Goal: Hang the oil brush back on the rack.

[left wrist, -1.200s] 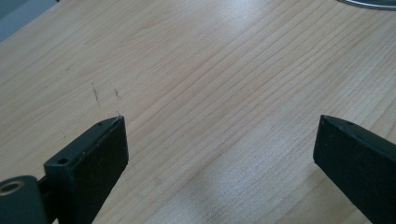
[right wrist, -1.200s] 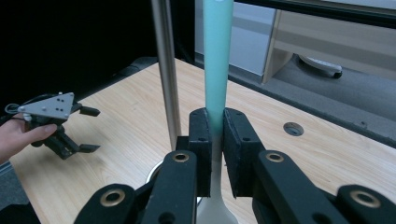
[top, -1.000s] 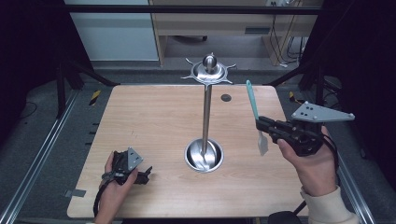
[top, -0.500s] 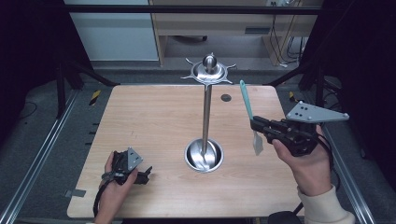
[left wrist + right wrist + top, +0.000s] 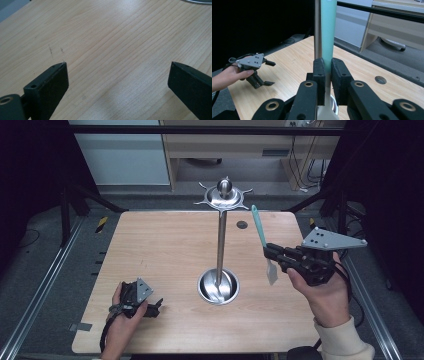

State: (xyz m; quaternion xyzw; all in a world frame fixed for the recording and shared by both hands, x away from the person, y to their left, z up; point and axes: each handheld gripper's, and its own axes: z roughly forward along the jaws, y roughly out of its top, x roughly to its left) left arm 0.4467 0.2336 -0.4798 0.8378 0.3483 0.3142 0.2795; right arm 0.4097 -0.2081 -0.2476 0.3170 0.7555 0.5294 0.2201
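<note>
Right gripper point(image 5: 270, 252) clamping teal spatula point(image 5: 259, 227) upright, seemingly clear of stand point(image 5: 220, 245), left gripper point(image 5: 159, 304) wide.

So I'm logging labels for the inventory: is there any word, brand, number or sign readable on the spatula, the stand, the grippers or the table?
None can be read.
Spatula, teal handle: no print shows.
Metal stand: plain, no marking.
Right gripper, left gripper: only screw holes.
Table: bare wood grain.
Yellow-black hazard stripe on the floor: a sign without words.
</note>
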